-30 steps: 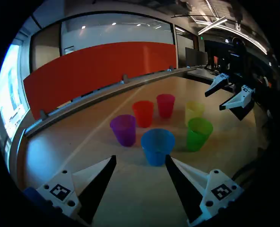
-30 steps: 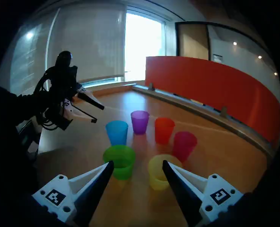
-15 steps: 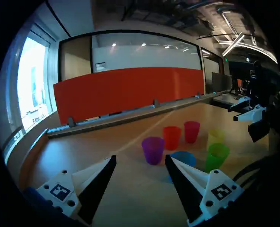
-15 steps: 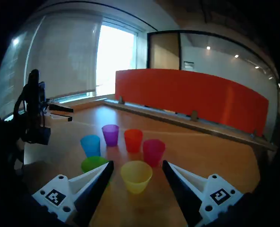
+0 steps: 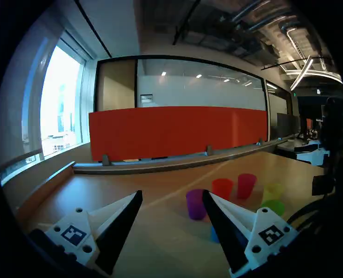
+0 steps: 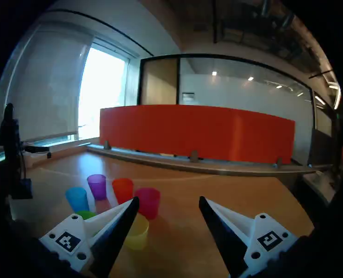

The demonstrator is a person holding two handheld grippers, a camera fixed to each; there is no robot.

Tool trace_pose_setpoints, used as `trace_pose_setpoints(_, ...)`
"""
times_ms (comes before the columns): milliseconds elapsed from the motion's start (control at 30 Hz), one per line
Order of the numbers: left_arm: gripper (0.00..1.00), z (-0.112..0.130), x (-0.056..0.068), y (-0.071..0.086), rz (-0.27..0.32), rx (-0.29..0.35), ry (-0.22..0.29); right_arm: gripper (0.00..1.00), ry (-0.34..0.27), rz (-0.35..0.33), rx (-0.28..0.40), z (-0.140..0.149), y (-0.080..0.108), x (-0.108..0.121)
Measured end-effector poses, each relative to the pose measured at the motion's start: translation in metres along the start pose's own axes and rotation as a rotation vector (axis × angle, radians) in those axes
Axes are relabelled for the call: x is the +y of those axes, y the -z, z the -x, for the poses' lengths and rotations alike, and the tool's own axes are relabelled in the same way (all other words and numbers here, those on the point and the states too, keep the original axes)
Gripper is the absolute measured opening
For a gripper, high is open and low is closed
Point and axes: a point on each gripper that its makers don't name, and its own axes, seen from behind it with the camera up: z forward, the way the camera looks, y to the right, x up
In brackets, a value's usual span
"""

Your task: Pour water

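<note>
Hovering over the surface (image 5: 102, 194), left gripper (image 5: 171, 192) and right gripper (image 6: 168, 199) are holding jaws wide apart, gripping nothing; coloured cups (image 6: 150, 201) are standing clustered nearby.

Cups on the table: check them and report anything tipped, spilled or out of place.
Nothing stands out. The purple cup, orange cup, pink cup, blue cup, yellow cup and green cup stand upright, clustered together on the table, with no spill visible around them.
</note>
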Motion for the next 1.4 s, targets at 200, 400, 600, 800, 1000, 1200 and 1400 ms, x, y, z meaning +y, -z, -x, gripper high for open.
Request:
trace_pose_setpoints(200,0.96,-0.001,-0.008,0.001,-0.053,0.019,0.026,1.00,-0.054,0.096,0.037,-0.003,0.002,0.017)
trace_pose_setpoints(400,0.96,0.004,-0.011,0.001,-0.092,0.027,0.058,1.00,-0.088,0.132,0.094,-0.014,0.009,0.025)
trace_pose_setpoints(600,0.96,0.005,-0.010,0.002,-0.108,0.040,0.071,0.99,-0.089,0.181,0.116,-0.019,0.012,0.040)
trace_pose_setpoints(800,0.96,-0.001,-0.008,0.004,-0.120,0.059,0.064,0.99,-0.087,0.222,0.130,-0.023,0.018,0.048)
trace_pose_setpoints(1000,0.96,-0.001,-0.005,0.002,-0.124,0.070,0.077,0.99,-0.067,0.241,0.134,-0.024,0.021,0.048)
trace_pose_setpoints(1200,0.96,-0.003,-0.007,0.003,-0.152,0.110,0.109,0.99,-0.066,0.257,0.136,-0.026,0.023,0.048)
trace_pose_setpoints(1400,0.96,0.006,-0.013,0.003,-0.182,0.120,0.112,0.99,-0.082,0.267,0.127,-0.021,0.024,0.052)
